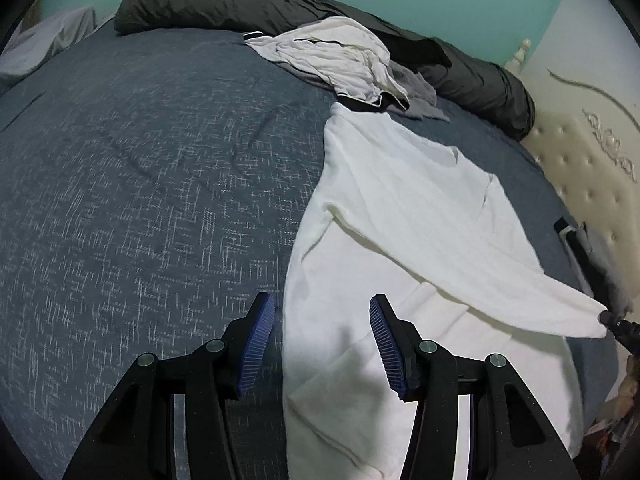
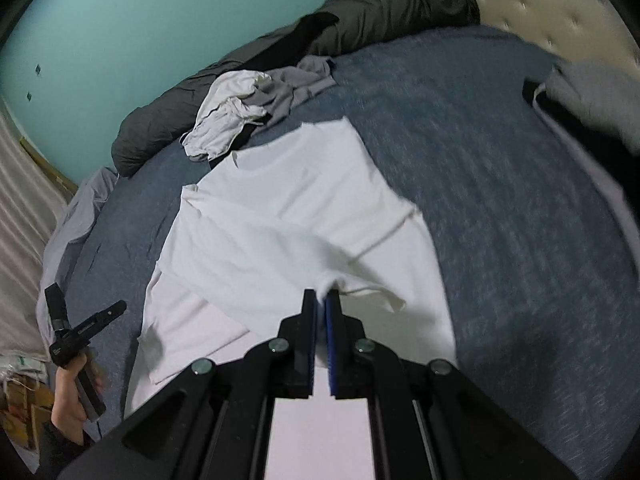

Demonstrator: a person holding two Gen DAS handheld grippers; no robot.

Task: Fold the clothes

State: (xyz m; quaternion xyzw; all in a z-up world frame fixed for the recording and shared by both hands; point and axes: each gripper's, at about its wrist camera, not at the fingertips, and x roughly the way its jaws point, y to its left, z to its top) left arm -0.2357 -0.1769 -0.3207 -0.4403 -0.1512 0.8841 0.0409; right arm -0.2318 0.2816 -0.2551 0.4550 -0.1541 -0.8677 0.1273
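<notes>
both grippers differ: right gripper (image 2: 323, 300) pinches the white shirt (image 2: 280, 216), left gripper (image 1: 322, 316) gapes empty.

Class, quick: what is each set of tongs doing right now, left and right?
Left tongs: open, holding nothing, above the white shirt's edge.
Right tongs: closed on a pinch of the white shirt.

Count: 1 white shirt (image 1: 400, 208) spread mid-right of frame. 1 crumpled heap of clothes (image 1: 344, 64) at top centre, approx 3 pcs: white, grey, black. 1 dark rolled duvet (image 1: 208, 4) along top. 2 grippers: left gripper (image 1: 322, 344), right gripper (image 2: 322, 300). 1 bed (image 1: 140, 168).
</notes>
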